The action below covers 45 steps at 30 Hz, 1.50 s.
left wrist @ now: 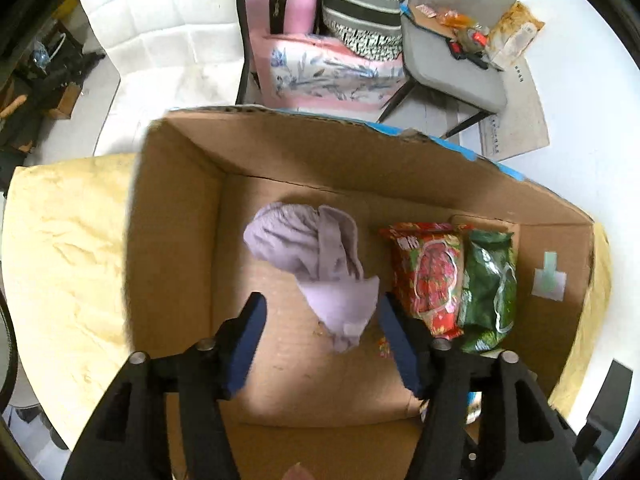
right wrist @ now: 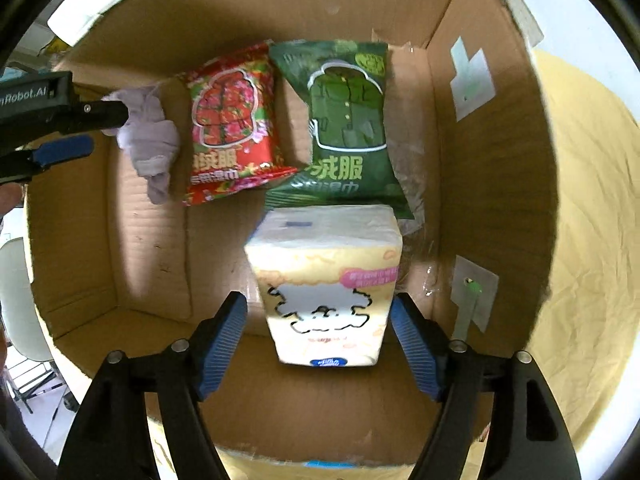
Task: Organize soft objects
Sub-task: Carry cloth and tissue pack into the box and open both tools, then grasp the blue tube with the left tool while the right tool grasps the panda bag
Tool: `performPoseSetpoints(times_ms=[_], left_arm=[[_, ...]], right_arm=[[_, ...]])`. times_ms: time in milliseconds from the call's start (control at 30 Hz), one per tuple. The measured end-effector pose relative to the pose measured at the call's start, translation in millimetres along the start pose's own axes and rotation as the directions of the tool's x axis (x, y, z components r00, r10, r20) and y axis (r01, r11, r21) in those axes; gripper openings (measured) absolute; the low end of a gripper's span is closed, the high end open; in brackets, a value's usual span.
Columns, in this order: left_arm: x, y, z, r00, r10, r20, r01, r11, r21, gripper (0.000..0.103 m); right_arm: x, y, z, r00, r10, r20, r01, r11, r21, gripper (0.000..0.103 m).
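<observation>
An open cardboard box sits on a yellow cloth. Inside lie a crumpled lilac cloth, a red wipes pack and a green wipes pack. My left gripper is open above the box floor, with the lilac cloth's lower end loose between its fingers. My right gripper is open, its fingers either side of a yellow-and-white tissue pack that stands in the box. The left gripper also shows at the left of the right wrist view.
The yellow cloth spreads around the box. Behind the box stand a pink suitcase, patterned bags and a grey chair holding clutter. The floor is white.
</observation>
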<state>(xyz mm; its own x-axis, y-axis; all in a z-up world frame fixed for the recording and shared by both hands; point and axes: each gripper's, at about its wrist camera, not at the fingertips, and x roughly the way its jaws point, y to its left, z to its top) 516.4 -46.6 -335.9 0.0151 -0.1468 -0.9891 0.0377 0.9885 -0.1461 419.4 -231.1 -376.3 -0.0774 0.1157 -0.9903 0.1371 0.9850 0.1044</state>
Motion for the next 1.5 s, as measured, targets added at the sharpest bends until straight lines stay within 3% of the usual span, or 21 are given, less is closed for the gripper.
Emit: performPoseSetpoints(times_ms=[100, 133, 233, 400, 667, 833, 900, 1033, 1100, 1167, 1233, 1300, 1367, 1500], left_arm=[[-15, 3, -15, 0.998, 0.033, 0.058, -0.033, 0.999, 0.006, 0.072], [-22, 4, -23, 0.995, 0.05, 0.08, -0.051, 0.999, 0.008, 0.082], [-35, 6, -46, 0.987, 0.075, 0.144, -0.078, 0.997, 0.015, 0.093], [-59, 6, -85, 0.975, 0.075, 0.212, -0.082, 0.996, 0.025, 0.095], [-112, -1, -160, 0.927, 0.117, 0.355, -0.143, 0.989, 0.046, 0.095], [-134, -7, -189, 0.914, 0.114, 0.39, -0.148, 0.987, 0.059, 0.095], [-143, -10, -198, 0.908, 0.114, 0.403, -0.151, 0.987, 0.06, 0.095], [-152, -16, -211, 0.9, 0.128, 0.416, -0.158, 0.987, 0.038, 0.095], [-147, -20, -219, 0.911, 0.109, 0.398, -0.131, 0.991, 0.028, 0.095], [-131, -24, -227, 0.935, 0.078, 0.347, -0.084, 0.996, 0.005, 0.095], [-100, -28, -235, 0.967, 0.017, 0.252, -0.006, 0.999, -0.045, 0.095], [-63, -35, -240, 0.987, -0.07, 0.141, 0.085, 0.991, -0.102, 0.095], [-22, -42, -243, 0.985, -0.17, 0.039, 0.174, 0.968, -0.183, 0.095], [42, -65, -240, 0.971, -0.226, -0.081, 0.199, 0.946, -0.256, 0.095]], right_arm=[[-20, 4, -8, 0.999, 0.0, 0.044, 0.0, 1.0, -0.002, 0.095], [-26, 5, -13, 0.998, -0.003, 0.057, 0.003, 1.0, -0.002, 0.101], [-40, 11, -23, 0.993, -0.021, 0.116, 0.022, 1.0, -0.005, 0.103], [-64, 14, -41, 0.976, -0.051, 0.21, 0.055, 0.998, -0.014, 0.103], [-101, 19, -85, 0.936, -0.076, 0.344, 0.085, 0.996, -0.011, 0.103], [-132, 22, -115, 0.91, -0.07, 0.408, 0.089, 0.996, -0.028, 0.103], [-145, 23, -127, 0.902, -0.057, 0.429, 0.079, 0.996, -0.034, 0.103], [-154, 15, -143, 0.905, 0.004, 0.425, 0.005, 1.0, -0.021, 0.103], [-154, -2, -151, 0.912, 0.028, 0.409, -0.032, 0.999, 0.002, 0.103], [-149, -24, -159, 0.921, 0.015, 0.39, -0.029, 0.999, 0.029, 0.103], [-139, -53, -166, 0.933, -0.022, 0.359, 0.001, 0.998, 0.058, 0.103], [-124, -79, -170, 0.945, -0.061, 0.321, 0.035, 0.996, 0.087, 0.103], [-103, -103, -173, 0.96, -0.069, 0.271, 0.043, 0.994, 0.101, 0.103], [-62, -145, -176, 0.979, -0.054, 0.198, 0.026, 0.989, 0.144, 0.103]])
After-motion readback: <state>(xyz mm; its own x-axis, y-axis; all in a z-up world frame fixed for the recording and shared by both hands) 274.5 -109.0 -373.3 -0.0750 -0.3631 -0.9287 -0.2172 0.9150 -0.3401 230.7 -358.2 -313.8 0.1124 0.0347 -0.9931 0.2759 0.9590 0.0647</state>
